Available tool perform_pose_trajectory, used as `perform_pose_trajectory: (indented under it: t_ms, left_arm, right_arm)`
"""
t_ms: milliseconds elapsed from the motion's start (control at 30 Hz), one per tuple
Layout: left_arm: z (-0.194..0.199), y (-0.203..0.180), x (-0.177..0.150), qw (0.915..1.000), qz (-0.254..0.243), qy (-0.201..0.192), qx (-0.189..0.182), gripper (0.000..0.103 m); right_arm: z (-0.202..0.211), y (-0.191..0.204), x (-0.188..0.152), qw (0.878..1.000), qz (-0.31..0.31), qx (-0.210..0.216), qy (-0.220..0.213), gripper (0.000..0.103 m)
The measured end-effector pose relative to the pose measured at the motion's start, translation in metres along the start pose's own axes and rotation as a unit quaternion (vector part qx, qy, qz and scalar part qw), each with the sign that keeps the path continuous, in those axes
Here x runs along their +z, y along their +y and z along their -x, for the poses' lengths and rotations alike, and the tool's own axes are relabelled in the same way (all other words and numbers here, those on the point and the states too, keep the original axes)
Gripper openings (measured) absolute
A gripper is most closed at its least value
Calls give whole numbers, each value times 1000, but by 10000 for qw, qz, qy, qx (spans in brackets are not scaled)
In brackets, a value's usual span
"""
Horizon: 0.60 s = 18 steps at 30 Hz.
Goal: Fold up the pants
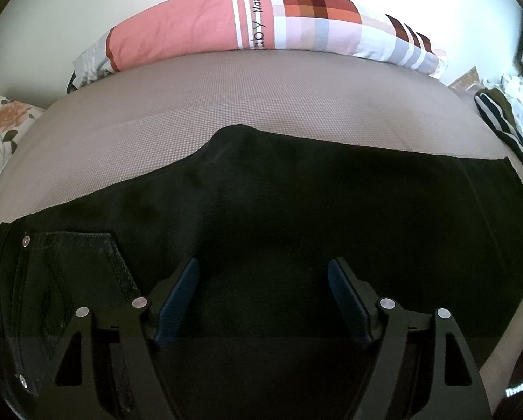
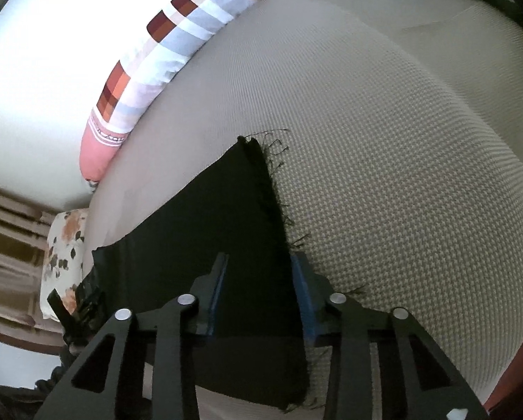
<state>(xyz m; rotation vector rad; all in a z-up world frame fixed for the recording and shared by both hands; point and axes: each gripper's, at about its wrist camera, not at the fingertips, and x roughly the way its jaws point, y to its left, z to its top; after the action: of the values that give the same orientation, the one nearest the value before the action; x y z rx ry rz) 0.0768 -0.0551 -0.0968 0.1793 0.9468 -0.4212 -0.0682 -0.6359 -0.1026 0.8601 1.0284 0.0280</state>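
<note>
Right gripper [image 2: 258, 262] is straddling the frayed hem [image 2: 272, 196] of the pants [image 2: 205, 231], one blue pad on the dark cloth and the other at the ragged edge where it meets the mattress [image 2: 401, 175]. Its jaws are standing partly apart around the hem, and the pads are not visibly pinching the fabric, so I am reading it as not yet gripping. Left gripper [image 1: 263, 269] is hovering over the seat end of the pants [image 1: 296, 192], jaws spread wide with nothing between them, just right of the back pocket [image 1: 83, 262] and its rivets.

The pants are lying flat across the mattress, waist toward the left gripper, leg end toward the right. A long pillow [image 1: 205, 24] is lying along the far edge against the wall, well clear of the cloth.

Judging from this, the step in hand is taking hold of the leg end for a fold toward the waist. To do it well, the right pads should be closing on solid cloth behind the loose threads, catching both layers and not the mattress cover beneath. The left gripper is best pressing or pinching near the waist so the cloth is staying put, and the hem should be travelling low and straight so the edges are lining up.
</note>
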Motion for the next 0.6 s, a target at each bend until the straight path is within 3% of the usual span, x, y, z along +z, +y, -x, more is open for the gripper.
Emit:
perform_pose_trajectory:
  t_ms: [367,600]
  left_arm:
    - [0,-1,0,10000,-12,18,17,78]
    - [0,0,1,10000,-19,-1,12,78]
  right_arm:
    - [-27,5,6,9986,-46,528,61,13]
    - [-24,24,0,9998,69,23,-181,9]
